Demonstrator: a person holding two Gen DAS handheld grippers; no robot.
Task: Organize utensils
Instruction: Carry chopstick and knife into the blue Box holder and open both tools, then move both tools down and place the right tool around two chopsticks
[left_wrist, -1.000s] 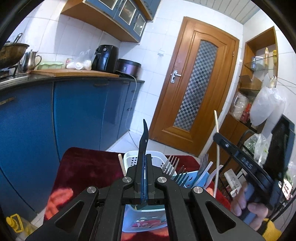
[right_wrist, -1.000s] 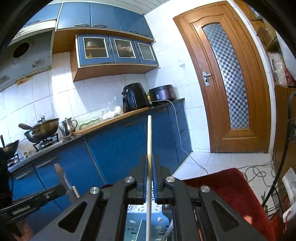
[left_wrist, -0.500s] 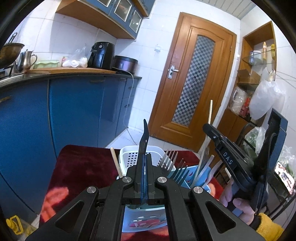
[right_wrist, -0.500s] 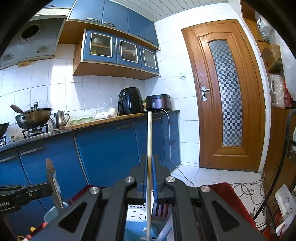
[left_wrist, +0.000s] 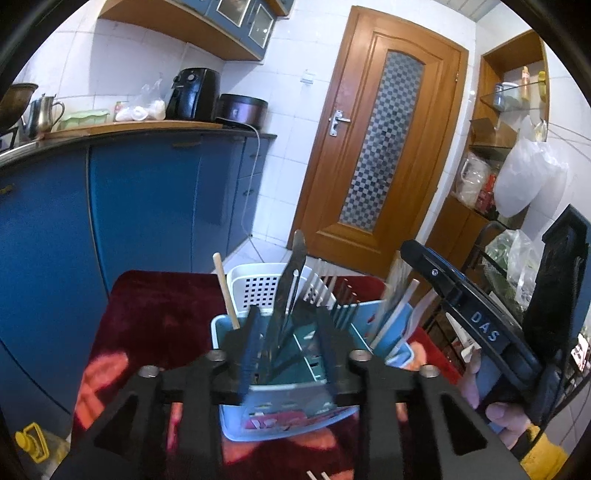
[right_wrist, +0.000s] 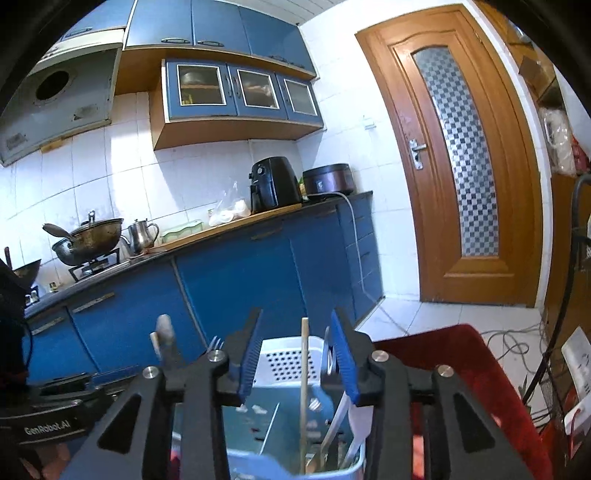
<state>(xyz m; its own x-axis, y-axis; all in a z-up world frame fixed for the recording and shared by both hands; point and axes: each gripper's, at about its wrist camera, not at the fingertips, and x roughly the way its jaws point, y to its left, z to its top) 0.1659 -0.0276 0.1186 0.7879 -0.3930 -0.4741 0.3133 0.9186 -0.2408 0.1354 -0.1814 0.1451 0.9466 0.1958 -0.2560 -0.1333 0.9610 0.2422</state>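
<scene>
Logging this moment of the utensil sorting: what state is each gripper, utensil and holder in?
left gripper: open, holding nothing
right gripper: open, holding nothing
knife: released, standing tilted in the blue caddy
chopstick: released, upright in the caddy
forks: standing, tines up
white basket: upright behind the caddy
door: closed

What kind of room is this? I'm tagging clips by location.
A home kitchen, most likely: a wok on a gas stove, an air fryer on the counter, and blue cabinets above white tiles.
</scene>
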